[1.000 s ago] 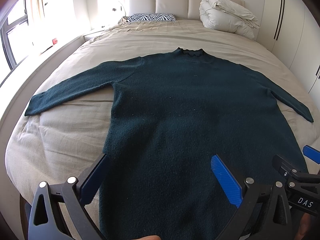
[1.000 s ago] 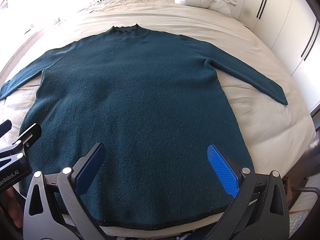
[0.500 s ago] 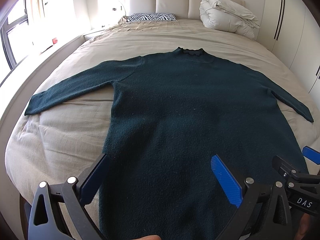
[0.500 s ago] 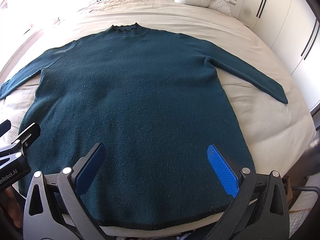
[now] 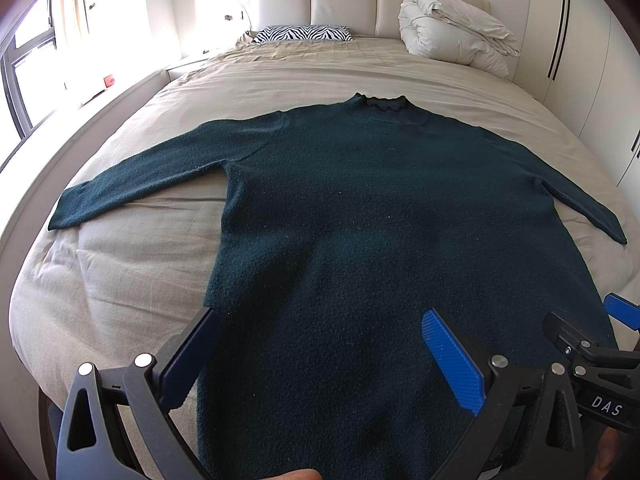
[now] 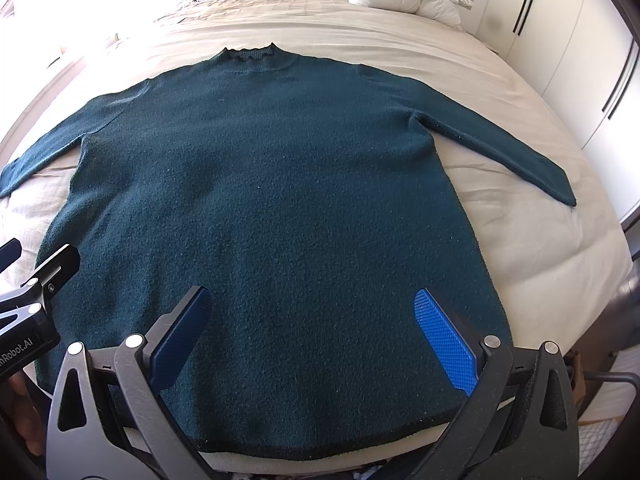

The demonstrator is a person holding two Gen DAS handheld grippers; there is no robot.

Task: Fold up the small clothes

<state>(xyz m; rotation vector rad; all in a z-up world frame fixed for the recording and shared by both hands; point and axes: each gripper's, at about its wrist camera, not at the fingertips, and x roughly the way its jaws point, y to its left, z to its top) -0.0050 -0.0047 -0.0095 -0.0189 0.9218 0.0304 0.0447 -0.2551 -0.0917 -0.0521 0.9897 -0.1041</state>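
A dark teal long-sleeved sweater (image 5: 360, 208) lies flat and spread out on the beige bed (image 5: 120, 272), collar toward the headboard, both sleeves stretched out to the sides. It also shows in the right wrist view (image 6: 272, 184), with its hem near the bed's front edge. My left gripper (image 5: 320, 332) is open and empty, held above the sweater's lower left part. My right gripper (image 6: 312, 312) is open and empty above the lower middle, near the hem. Each gripper shows at the edge of the other's view.
A folded white duvet (image 5: 452, 36) and a zebra-print pillow (image 5: 304, 33) lie by the padded headboard. White wardrobes (image 5: 572, 48) stand to the right of the bed, a window (image 5: 24, 80) to the left. A wire basket (image 6: 600, 444) sits below the bed's front right corner.
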